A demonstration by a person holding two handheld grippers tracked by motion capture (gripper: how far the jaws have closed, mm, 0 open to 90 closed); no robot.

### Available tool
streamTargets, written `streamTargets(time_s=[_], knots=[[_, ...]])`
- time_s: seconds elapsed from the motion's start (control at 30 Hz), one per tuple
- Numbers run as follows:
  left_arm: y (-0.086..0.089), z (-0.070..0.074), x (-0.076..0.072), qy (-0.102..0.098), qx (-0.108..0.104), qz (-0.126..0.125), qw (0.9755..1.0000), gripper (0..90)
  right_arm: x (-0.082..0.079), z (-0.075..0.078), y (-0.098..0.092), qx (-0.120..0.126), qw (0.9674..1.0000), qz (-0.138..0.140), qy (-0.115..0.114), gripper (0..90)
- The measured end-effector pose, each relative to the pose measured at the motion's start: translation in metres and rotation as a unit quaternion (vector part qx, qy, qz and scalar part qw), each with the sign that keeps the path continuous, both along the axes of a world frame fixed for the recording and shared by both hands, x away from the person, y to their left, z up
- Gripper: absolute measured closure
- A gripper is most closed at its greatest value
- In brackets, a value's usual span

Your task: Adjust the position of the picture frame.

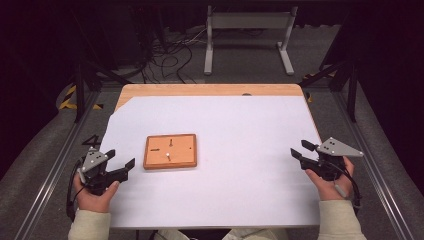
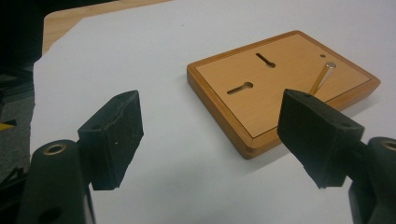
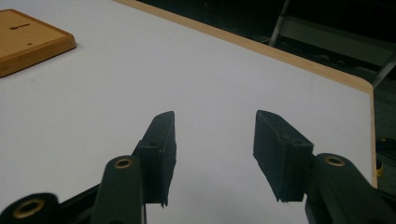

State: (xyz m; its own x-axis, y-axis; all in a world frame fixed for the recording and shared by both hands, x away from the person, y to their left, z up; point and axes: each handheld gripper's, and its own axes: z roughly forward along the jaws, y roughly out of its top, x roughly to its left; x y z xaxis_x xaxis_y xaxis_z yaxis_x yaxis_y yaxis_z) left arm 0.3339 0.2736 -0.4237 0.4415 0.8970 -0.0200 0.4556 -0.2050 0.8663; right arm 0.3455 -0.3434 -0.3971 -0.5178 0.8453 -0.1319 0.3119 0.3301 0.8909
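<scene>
**Both grippers spread at the near edge, wooden board between them and the far rim**

Nearest the person, two hands come up from the bottom of the high view, each holding a gripper over the white sheet (image 1: 240, 125) that covers the bench (image 1: 210, 90). The left gripper (image 1: 120, 161) sits at the near left edge of the sheet; its jaws stand wide apart with nothing between them, and in the left gripper view (image 2: 210, 135) they frame bare white sheet. The right gripper (image 1: 300, 149) is held at the near right edge, well apart from the left; its jaws are also spread and pinch nothing, with blank sheet beyond them in the right gripper view (image 3: 215, 140).

A little farther in, just ahead and to the right of the left gripper, lies a flat wooden board (image 1: 170, 151) with a raised rim, resting on the sheet left of centre. Its face carries two keyhole-shaped slots (image 2: 240, 87) and a slim metal pin (image 2: 322, 78) standing tilted. Neither gripper touches the board.

Beyond the sheet, the bare wood of the bench shows as a strip along the far rim.
</scene>
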Motion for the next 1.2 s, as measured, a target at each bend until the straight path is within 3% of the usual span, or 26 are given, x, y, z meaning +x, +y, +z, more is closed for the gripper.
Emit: streamTargets(time_s=[0.37, 0.53, 1.2], knots=[[-0.0004, 0.002, -0.0005, 0.004, -0.002, -0.004, 1.0, 23.2, 0.0028, -0.0011, 0.0021, -0.003, 1.0, 0.009, -0.001, 51.4], [-0.0006, 0.0031, -0.0019, -0.003, -0.005, -0.009, 0.9999, 23.2, 0.0011, 0.0016, 0.0034, 0.003, 0.9998, 0.015, -0.012, 51.1], [0.0022, 0.0026, 0.0006, -0.001, -0.018, -0.019, 0.9996, 24.4, 0.0028, 0.0056, 0.0073, -0.003, 0.9991, 0.028, -0.032, 50.0]])
